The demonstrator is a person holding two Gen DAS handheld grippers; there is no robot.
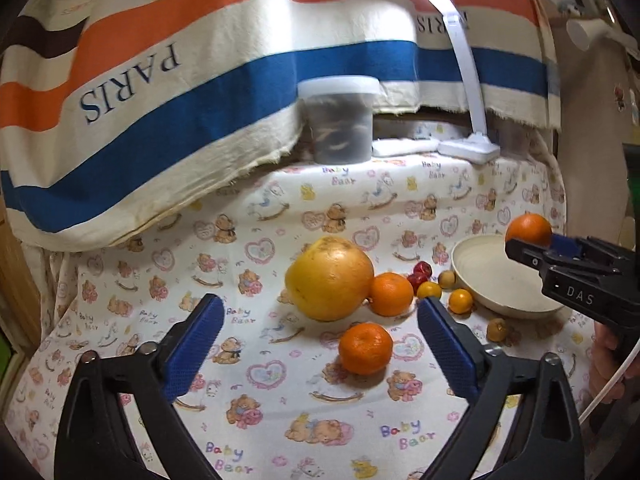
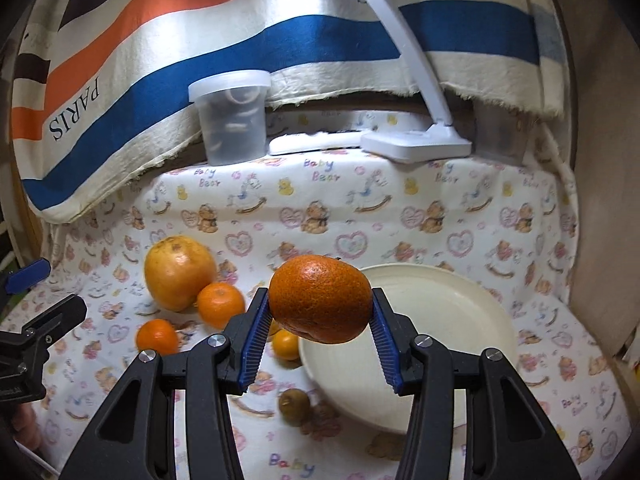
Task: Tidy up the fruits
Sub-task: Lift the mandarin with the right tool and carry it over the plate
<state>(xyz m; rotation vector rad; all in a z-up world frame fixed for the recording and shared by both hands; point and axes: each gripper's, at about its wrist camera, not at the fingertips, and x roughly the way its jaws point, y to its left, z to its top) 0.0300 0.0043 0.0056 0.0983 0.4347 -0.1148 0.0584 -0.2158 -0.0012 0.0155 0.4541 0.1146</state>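
My right gripper [image 2: 319, 300] is shut on an orange [image 2: 320, 298] and holds it above the near rim of a cream bowl [image 2: 440, 300]. The left wrist view shows that same orange [image 1: 528, 230] over the bowl [image 1: 480, 268]. My left gripper [image 1: 320, 308] stands open and low over the cloth. A mandarin [image 1: 365, 347] lies between its blue pads without touching them. Beyond it sit a big yellow grapefruit [image 1: 330, 278] and another orange [image 1: 390, 294]. Small red fruits [image 1: 420, 274] and small yellow fruits [image 1: 460, 300] lie beside the bowl.
A lidded plastic tub [image 1: 339, 120] and a white lamp base [image 1: 468, 148] stand at the back under a striped cloth [image 1: 160, 80]. A brownish small fruit [image 2: 294, 402] lies in front of the bowl. A person's hand [image 1: 608, 360] holds the right gripper.
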